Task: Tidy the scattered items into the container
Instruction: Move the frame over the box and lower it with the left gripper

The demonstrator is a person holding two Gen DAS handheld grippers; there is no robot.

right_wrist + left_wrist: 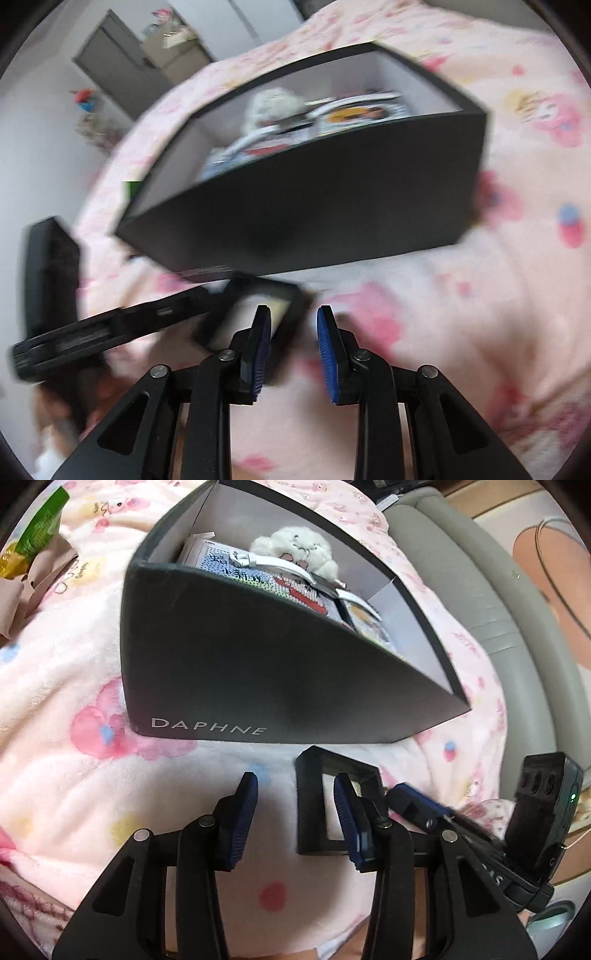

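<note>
A black DAPHNE box point(236, 664) stands on the pink blanket and holds a white plush toy point(295, 546), a bead-picture book point(258, 576) and a white strap. It shows blurred in the right wrist view point(314, 206) too. A small black square frame point(314, 812) lies on the blanket in front of the box. My left gripper point(295, 790) is open and empty, its right finger over the frame. My right gripper point(291, 325) is open, its left finger over the same frame point(288, 295); whether it touches it I cannot tell.
The pink flowered blanket point(74, 775) covers the bed. A green packet point(40, 528) and beige cloth point(33, 579) lie far left. A grey bed frame point(480, 590) runs along the right. The other gripper's body point(92, 328) reaches in from the left in the right wrist view.
</note>
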